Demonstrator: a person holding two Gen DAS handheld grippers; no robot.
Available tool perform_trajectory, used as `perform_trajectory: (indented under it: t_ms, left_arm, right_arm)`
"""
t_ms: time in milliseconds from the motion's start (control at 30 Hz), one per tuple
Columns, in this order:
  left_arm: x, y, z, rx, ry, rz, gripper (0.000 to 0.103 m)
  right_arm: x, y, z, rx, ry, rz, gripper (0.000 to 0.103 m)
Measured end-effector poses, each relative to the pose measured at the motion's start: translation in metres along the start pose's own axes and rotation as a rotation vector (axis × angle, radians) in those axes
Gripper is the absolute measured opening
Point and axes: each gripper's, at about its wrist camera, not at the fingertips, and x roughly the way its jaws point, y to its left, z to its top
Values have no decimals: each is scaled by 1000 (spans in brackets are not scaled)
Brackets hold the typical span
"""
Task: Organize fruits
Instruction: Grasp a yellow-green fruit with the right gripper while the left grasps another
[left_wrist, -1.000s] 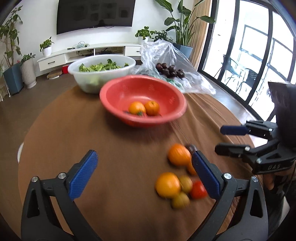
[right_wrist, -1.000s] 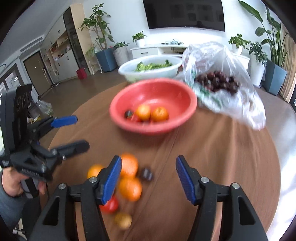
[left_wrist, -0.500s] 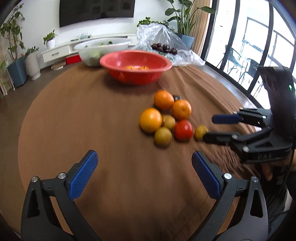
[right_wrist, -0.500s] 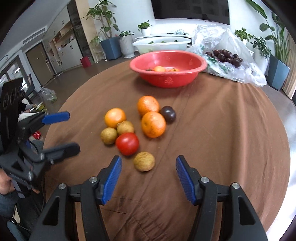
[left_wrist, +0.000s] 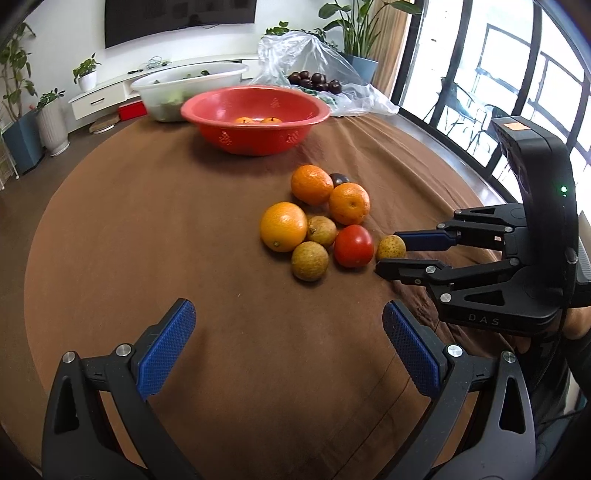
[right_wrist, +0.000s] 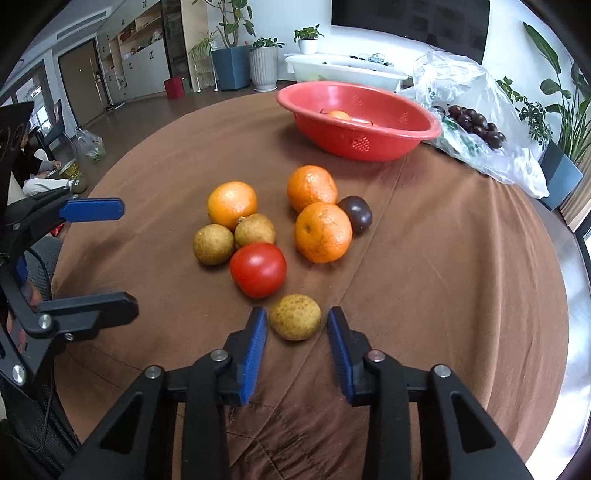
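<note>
Now the left tool (left_wrist: 284, 339) is hovering wide open over bare brown cloth at the near side of the round worktop (left_wrist: 147, 221), with nothing between its blue pads. In the right wrist view it is showing at the left edge (right_wrist: 99, 262), jaws spread and empty.

Ahead of it and to the right, the loose fruits are lying in a tight cluster: 3 oranges, the left one (left_wrist: 283, 226) just beside 2 brownish fruits (left_wrist: 310, 260), the back one (left_wrist: 312, 184) and the right one (left_wrist: 349, 203) touching each other, with a dark plum (left_wrist: 340, 179) peeking out behind them. A tomato (left_wrist: 353, 246) is sitting at the right of the cluster.

Farther right, the right tool (right_wrist: 295, 325) is reaching in low, its jaws having just been closing around a fourth-placed, single brownish fruit (right_wrist: 294, 322) that is resting on the cloth just in front of the tomato. The pads are standing narrowly apart on either side of it; a thin gap is showing at each side, so they are not pressing on it.

At the far side of the worktop a red bowl (left_wrist: 255, 127) is holding 2 oranges (left_wrist: 243, 120). Behind it a white basin (left_wrist: 192, 88) is holding greens, and to the right a clear plastic bag (left_wrist: 314, 62) is lying open with dark plums on it.
</note>
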Motion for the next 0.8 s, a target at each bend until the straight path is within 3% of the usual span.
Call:
perform_trajectory:
  t_ms: [267,333,567,633,800]
  left_arm:
    - [20,2,17,9,34,-32,101]
    - [26,1,20,16,47,-45,86]
    - [45,2,28,25,93,-72,56]
    - [49,0,31,36,100,-74,41]
    - [52,0,32,44,96,-74,35]
  right_arm:
    - [-9,-8,-6,79,-14,60,30]
    - [-12,-11,-6,94,-21,65,30]
    - [-19,-16,-5,105,-39,67,30]
    - [-19,-16,-6,108,-39,68,30]
    - [-18,-18,-6,117,-36,71,30]
